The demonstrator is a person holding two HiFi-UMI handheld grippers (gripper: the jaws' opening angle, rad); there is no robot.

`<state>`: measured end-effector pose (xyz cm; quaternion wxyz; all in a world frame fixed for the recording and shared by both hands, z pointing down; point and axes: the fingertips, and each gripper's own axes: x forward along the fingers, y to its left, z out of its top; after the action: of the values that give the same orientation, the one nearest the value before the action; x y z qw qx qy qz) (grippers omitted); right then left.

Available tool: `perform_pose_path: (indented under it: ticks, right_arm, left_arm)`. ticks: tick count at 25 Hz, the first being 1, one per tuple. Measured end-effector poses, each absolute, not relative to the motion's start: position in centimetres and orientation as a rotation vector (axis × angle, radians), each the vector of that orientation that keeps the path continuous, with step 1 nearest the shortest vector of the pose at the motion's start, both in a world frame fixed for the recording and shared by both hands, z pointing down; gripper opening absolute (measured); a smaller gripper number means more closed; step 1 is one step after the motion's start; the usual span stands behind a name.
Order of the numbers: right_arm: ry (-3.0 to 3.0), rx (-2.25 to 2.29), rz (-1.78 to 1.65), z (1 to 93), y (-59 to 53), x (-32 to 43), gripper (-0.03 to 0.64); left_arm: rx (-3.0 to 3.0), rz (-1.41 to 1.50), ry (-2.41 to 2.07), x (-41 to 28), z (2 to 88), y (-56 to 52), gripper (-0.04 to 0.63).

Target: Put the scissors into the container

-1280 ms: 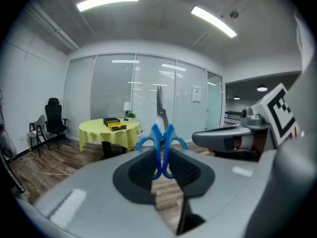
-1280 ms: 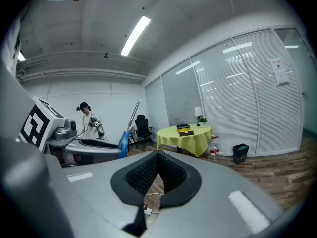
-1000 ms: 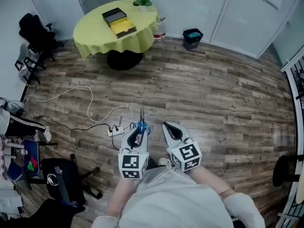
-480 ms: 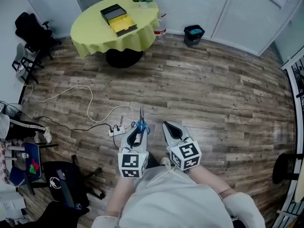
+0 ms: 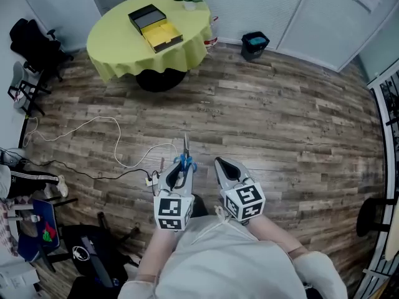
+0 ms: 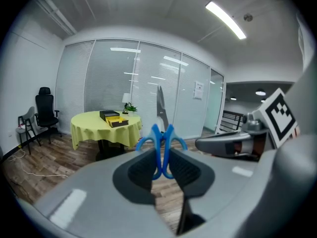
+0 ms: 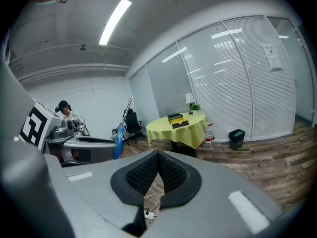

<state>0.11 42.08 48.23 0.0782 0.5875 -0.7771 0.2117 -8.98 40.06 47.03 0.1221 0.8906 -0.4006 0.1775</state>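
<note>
Moved fwd over plank floor (image 5: 280, 123): L gripper (image 6: 159, 157) fingers (image 6: 138, 170) clamp blue-handled scissors (image 6: 161, 135), R gripper's (image 7: 157, 156) ribbed fingers (image 7: 174, 175) together.

A round yellow-clothed table (image 5: 109, 48) stands on wood-plank floor (image 5: 280, 117) by blind-covered glass walls (image 5: 249, 5), under ceiling strip lights (image 6: 225, 19).

Left hand-held gripper (image 5: 177, 173) clamps scissors (image 5: 186, 161); right hand-held gripper (image 5: 223, 165) closed, alongside.

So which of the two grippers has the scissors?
The left gripper: its jaws are shut on the blue handles of the scissors, with the blades pointing out ahead. The right gripper is shut with nothing between its jaws.
</note>
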Motion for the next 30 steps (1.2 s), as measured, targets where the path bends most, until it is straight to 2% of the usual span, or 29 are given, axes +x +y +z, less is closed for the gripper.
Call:
perform_pose_path:
  ticks: [16, 30]
  right_arm:
    - [-2.263, 1.779, 0.636, 47.7, 25.9, -9.3, -0.002]
    - [-2.269, 1.736, 0.642, 49.6, 16.6, -7.1, -0.002]
  left_arm:
    - [2.606, 0.489, -1.115, -19.2, 45.9, 23.0, 0.083]
    - [2.544, 0.475, -1.200, -18.7, 47.2, 14.5, 0.083]
